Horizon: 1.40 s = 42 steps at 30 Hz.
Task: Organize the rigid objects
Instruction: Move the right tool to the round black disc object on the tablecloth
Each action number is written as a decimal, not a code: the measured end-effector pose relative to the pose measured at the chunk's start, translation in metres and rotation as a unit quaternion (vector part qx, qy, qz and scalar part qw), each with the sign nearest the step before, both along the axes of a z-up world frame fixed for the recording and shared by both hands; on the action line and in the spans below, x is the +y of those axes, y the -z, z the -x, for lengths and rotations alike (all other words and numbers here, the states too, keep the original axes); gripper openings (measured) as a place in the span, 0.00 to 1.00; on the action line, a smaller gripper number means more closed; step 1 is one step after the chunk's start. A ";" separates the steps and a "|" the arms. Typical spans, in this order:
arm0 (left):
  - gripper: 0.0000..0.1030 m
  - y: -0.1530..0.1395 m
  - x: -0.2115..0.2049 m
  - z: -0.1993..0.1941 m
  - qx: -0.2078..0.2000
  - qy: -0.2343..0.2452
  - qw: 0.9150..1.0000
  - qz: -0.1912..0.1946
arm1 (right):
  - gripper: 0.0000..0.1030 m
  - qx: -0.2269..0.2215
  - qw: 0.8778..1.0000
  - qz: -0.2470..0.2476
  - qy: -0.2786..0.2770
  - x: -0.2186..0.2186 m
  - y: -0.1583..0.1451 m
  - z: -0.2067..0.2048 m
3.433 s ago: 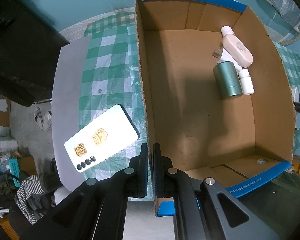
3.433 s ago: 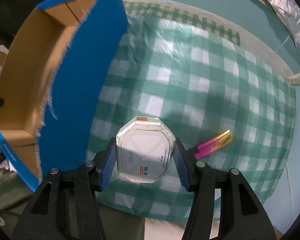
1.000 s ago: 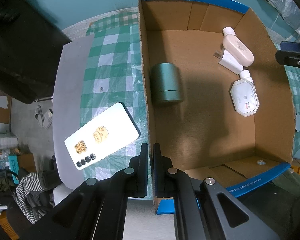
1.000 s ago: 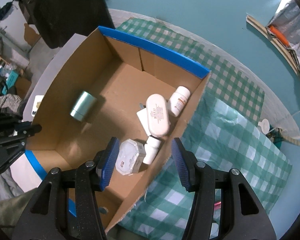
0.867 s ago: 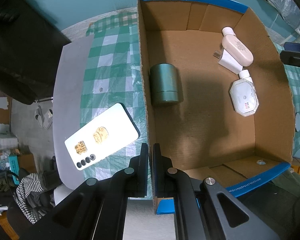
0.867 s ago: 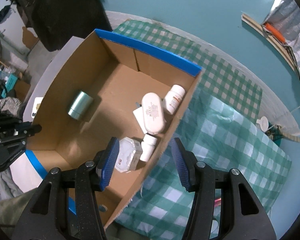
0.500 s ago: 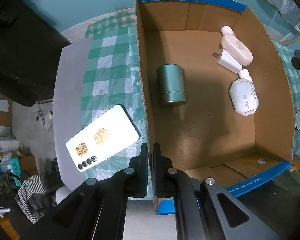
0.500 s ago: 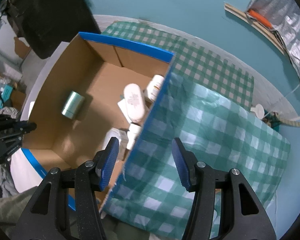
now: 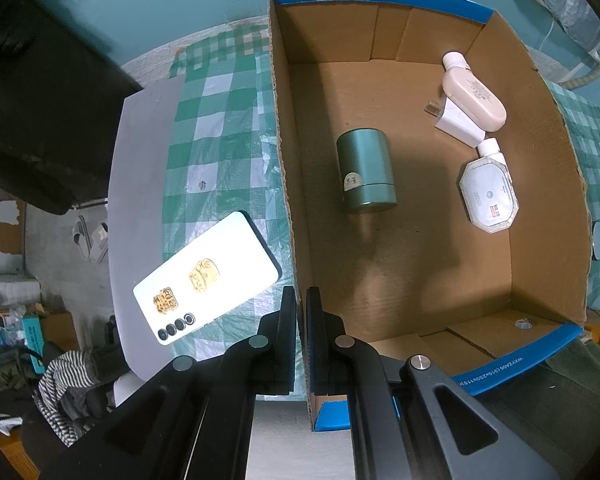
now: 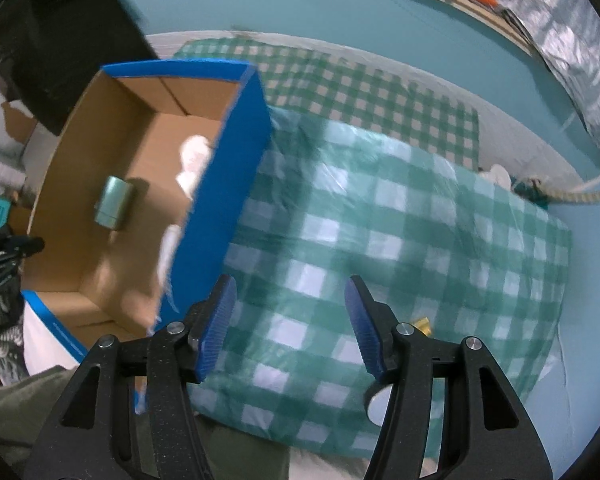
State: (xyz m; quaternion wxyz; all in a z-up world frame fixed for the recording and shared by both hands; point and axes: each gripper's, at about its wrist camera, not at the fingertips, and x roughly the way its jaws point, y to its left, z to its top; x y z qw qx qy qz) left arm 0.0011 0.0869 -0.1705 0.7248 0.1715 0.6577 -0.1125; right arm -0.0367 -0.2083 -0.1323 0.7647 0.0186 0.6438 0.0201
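Left gripper [image 9: 301, 312] fingers pinch cardboard box [image 9: 548, 160] wall, lower centre; right gripper [image 10: 288, 316] spread, empty, just widening. Phone [image 9: 206, 278] left: stiff, slippery, grip long edges.

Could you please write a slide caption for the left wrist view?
Left gripper clamps the cardboard box wall; green canister and octagonal case lie inside.

The white octagonal plastic box [image 9: 489, 196], earlier held in the right hand-held gripper [image 10: 290, 322], now lies inside the blue-edged cardboard box [image 9: 572, 184]. That hand-held gripper, jaws just opening and empty, now hangs over the green checked cloth [image 10: 400, 216]. The dark green cylindrical tin [image 9: 366, 171] has rolled toward the carton's middle.
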 end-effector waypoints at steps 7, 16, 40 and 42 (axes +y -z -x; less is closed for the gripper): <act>0.04 0.001 0.000 -0.001 0.002 0.000 1.000 -0.001 | 0.61 0.036 0.998 0.005 0.052 -0.039 0.024 0.028; 0.04 0.002 -0.001 -0.002 0.005 0.001 1.000 -0.001 | 0.63 0.077 0.988 -0.010 0.136 -0.092 0.060 0.072; 0.04 0.001 -0.004 -0.002 0.005 0.003 1.000 -0.004 | 0.72 0.104 0.973 -0.011 0.205 -0.124 0.097 0.114; 0.04 0.001 -0.004 -0.002 0.005 0.003 1.000 -0.003 | 0.72 0.107 0.972 -0.014 0.207 -0.124 0.102 0.115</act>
